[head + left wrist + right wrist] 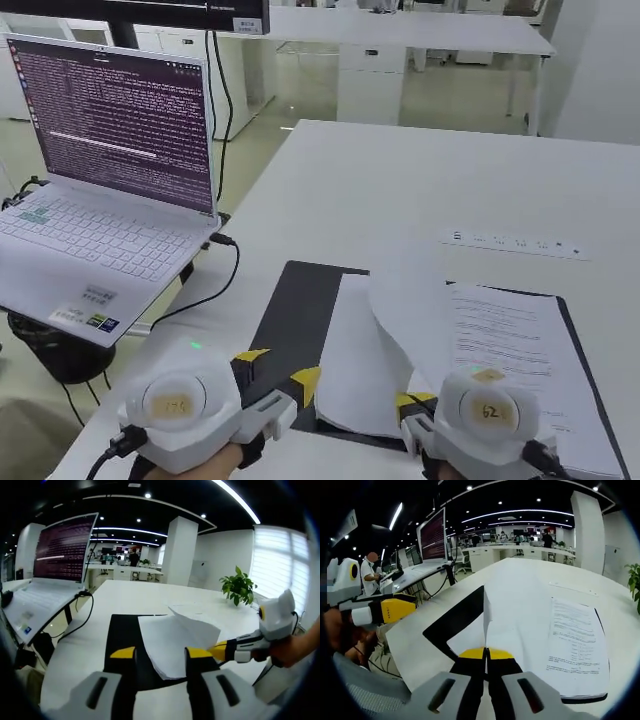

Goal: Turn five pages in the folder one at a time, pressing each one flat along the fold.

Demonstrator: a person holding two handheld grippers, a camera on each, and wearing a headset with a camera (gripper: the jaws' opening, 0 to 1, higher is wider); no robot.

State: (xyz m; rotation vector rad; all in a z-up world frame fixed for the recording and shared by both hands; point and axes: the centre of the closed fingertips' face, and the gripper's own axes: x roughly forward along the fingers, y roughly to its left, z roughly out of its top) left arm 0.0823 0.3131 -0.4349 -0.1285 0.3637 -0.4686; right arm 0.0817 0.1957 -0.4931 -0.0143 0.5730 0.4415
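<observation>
An open folder lies on the white table, its black left cover (295, 320) bare beside a white sheet. One page (410, 310) curls up over the fold; my right gripper (415, 403) is shut on its bottom edge. In the right gripper view the jaws (486, 654) meet on that page (485, 615), seen edge-on, with a printed page (577, 640) flat to the right. My left gripper (278, 370) is open above the cover's near edge; in its own view the jaws (161, 654) straddle the cover (122, 630) and sheet corner (175, 635), holding nothing.
An open laptop (100, 200) on a stand sits at the left, with a cable (215, 290) running toward the folder. A white power strip (515, 243) lies behind the folder. A potted plant (239, 586) stands at the table's far end.
</observation>
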